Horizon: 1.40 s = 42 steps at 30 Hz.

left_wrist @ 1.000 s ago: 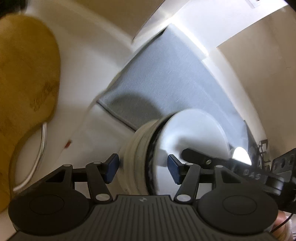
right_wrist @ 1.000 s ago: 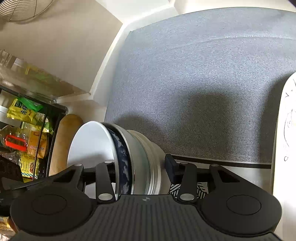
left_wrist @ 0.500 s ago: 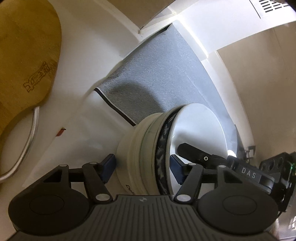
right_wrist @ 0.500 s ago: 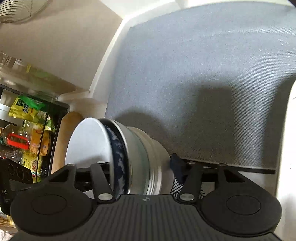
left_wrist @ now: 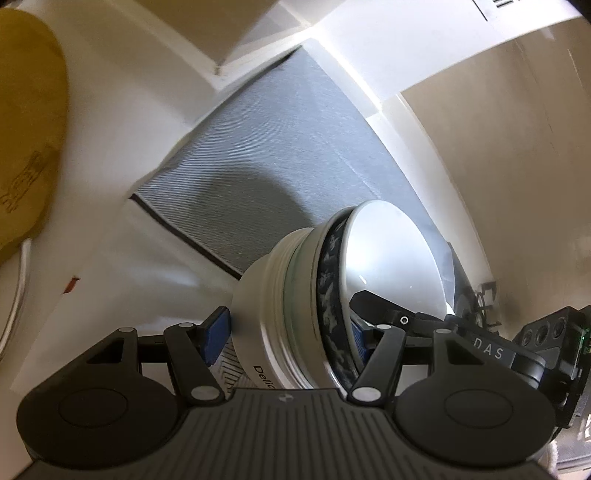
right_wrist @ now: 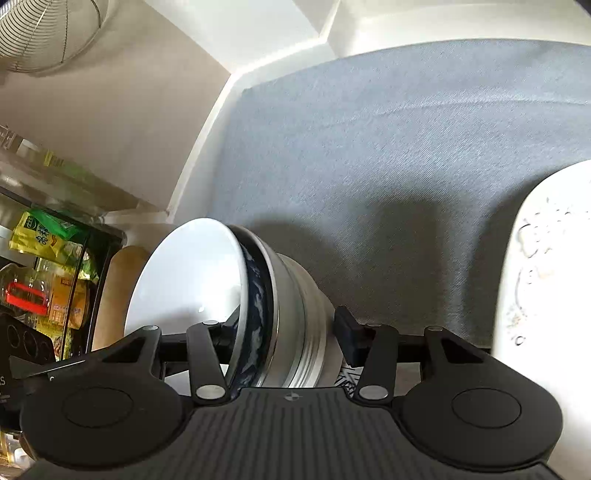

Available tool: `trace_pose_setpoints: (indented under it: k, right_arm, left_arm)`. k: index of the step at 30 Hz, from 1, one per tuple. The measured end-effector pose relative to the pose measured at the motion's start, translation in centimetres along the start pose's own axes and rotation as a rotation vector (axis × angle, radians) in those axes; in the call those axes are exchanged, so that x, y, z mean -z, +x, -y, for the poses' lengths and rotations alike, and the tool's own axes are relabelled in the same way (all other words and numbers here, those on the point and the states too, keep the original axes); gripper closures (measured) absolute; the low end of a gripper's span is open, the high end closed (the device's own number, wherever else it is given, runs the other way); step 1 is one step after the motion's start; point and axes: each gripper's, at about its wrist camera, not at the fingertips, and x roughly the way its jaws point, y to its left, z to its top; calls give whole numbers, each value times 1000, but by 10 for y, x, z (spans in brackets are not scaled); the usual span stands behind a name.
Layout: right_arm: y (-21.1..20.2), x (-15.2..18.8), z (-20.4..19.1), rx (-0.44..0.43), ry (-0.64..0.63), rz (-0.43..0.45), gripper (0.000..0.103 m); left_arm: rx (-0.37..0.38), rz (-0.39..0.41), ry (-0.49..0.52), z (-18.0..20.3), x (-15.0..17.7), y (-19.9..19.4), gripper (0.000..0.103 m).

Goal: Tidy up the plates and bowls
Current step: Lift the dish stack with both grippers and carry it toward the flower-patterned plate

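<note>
- A stack of nested bowls (left_wrist: pixel 332 306) hangs on its side between the two grippers, above the near edge of a grey fabric mat (left_wrist: pixel 280 162).
- The stack has a white inner bowl (right_wrist: pixel 188 280), a dark blue patterned bowl (right_wrist: pixel 258 291) around it, and a pale ribbed outer bowl (right_wrist: pixel 303 314) with partly readable black lettering near its base.
- The left gripper (left_wrist: pixel 288 336) straddles the stack: one blue pad sits just beside the outer bowl's base, the other reaches inside over the rim. I cannot tell whether the pads press on the stack or only flank it.
- The right gripper (right_wrist: pixel 284 328) also straddles the stack, one finger inside the white bowl and the dark pad on the other finger beside the outer bowl's foot. Whether it squeezes the stack cannot be told from this view.
- In the left wrist view, the right gripper's finger lies inside the white bowl, close to the left gripper's inner pad.
- A wooden cutting board (left_wrist: pixel 26 140) with a metal handle loop lies on the white countertop (left_wrist: pixel 110 206), well apart from the mat.
- A white embossed plate (right_wrist: pixel 546 266) rests on the mat's right side, near the bowls.
- A black rack (right_wrist: pixel 85 280) with yellow and green packets, probably snacks, stands beyond the counter.
- A wire fan guard (right_wrist: pixel 48 33) shows at the upper left of the right wrist view.
</note>
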Motion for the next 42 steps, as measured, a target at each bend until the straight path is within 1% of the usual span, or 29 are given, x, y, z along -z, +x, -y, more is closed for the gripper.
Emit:
trace_pose_setpoints:
  k: [5,10,16,21,30,36,42]
  right_arm:
    - [-12,0,3,12,5,30,52]
    - [-28,-2,4,22,-5,73,52]
    - [-49,-5,11,41,-4,124,52]
    - [-60,-5,20,58,7,147,52]
    - [-75,-6,31,81,17,175,52]
    - [-84,-9,34,97,24,199,52]
    - [-101,-10,42,120,37,234,52]
  left_arm:
    - [14,-4,20,7,1,3,35]
    - [33,-2,50,22,0,4,35]
    - [53,-8,90,39,-1,15,35]
    - [63,-22,110,51,0,24,35]
    - [76,-36,129,63,-15,44,35]
    - [99,-45,151,63,-20,50,35]
    - [126,-57,183,71,-24,62,35]
